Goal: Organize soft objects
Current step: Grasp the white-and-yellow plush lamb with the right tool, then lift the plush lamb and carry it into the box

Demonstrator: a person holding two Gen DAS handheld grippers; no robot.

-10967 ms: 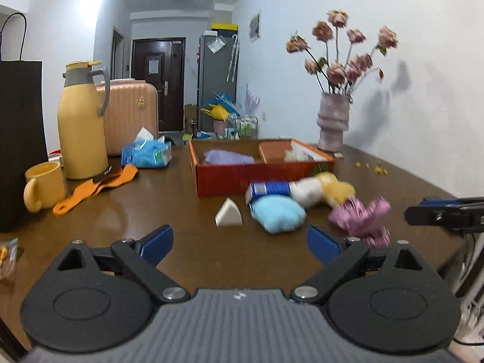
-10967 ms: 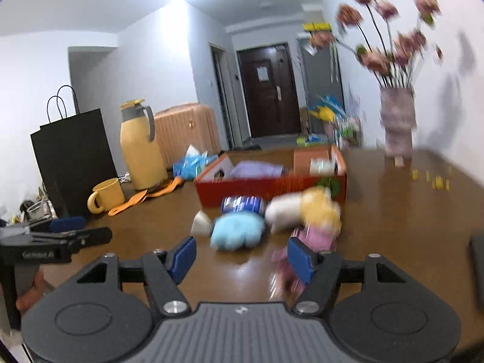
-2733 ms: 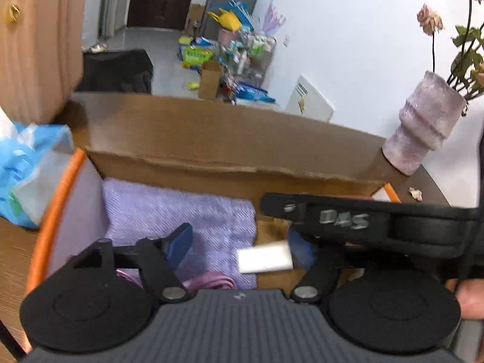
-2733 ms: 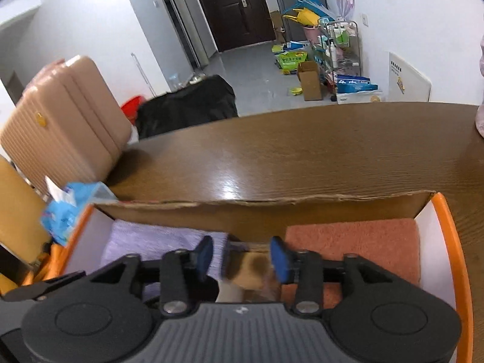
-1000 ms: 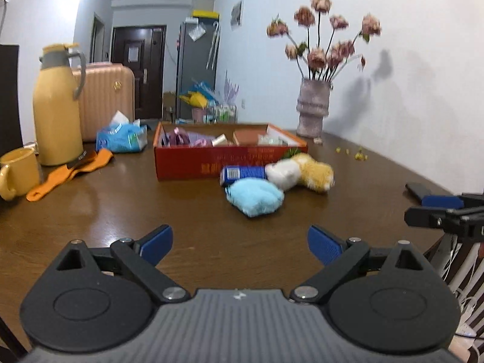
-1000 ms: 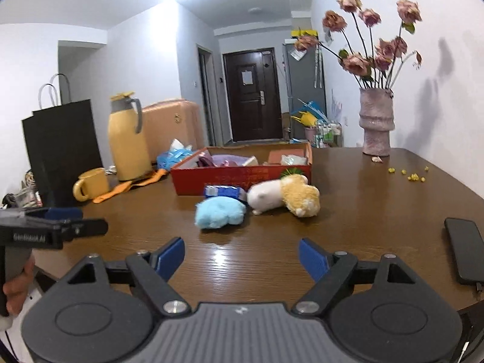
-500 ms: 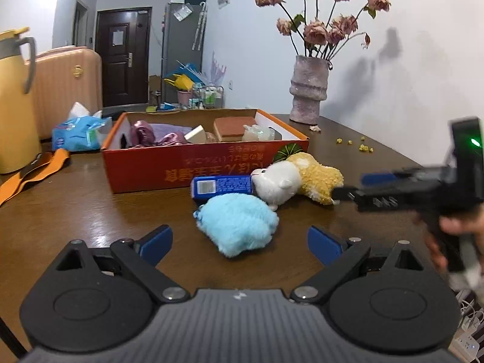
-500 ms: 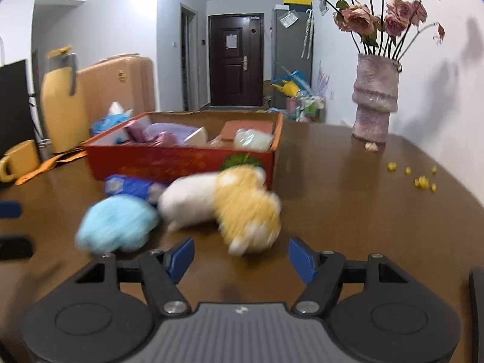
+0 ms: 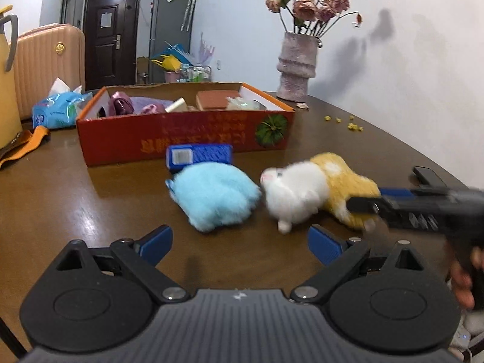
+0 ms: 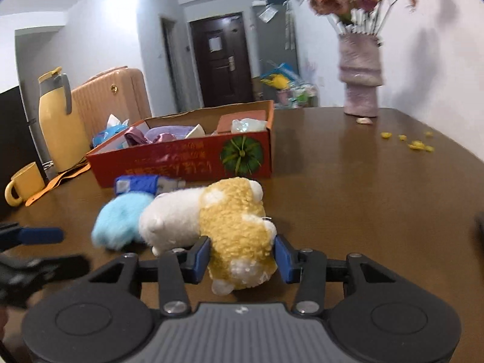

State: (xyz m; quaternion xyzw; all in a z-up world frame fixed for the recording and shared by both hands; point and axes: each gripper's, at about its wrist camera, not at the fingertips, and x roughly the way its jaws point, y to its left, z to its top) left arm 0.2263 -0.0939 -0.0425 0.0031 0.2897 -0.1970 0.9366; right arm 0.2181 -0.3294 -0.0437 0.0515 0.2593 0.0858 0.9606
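Note:
A yellow and white plush toy (image 10: 236,230) lies on the brown table, and the closing jaws of my right gripper (image 10: 242,255) have its yellow rear end between them, both pads touching it. In the left wrist view the plush toy (image 9: 302,193) has the right gripper (image 9: 358,205) reaching in from the right. A fluffy light blue soft toy (image 9: 214,195) lies beside it, just ahead of my left gripper (image 9: 239,242), which is open and holds nothing. Behind the toys a blue packet (image 9: 199,154) lies against the red cardboard box (image 9: 187,139), which holds cloths and sponges.
A pink vase (image 9: 298,66) of dried roses stands at the back right, with yellow crumbs (image 10: 417,145) nearby. A yellow jug (image 10: 59,118), yellow mug (image 10: 22,184), orange strap and blue tissue pack (image 9: 57,112) sit left. A dark phone (image 9: 429,177) lies right.
Both grippers have moved forward and lower toward the toys. The right gripper's jaws have narrowed around the plush toy's yellow end. The left gripper stays open.

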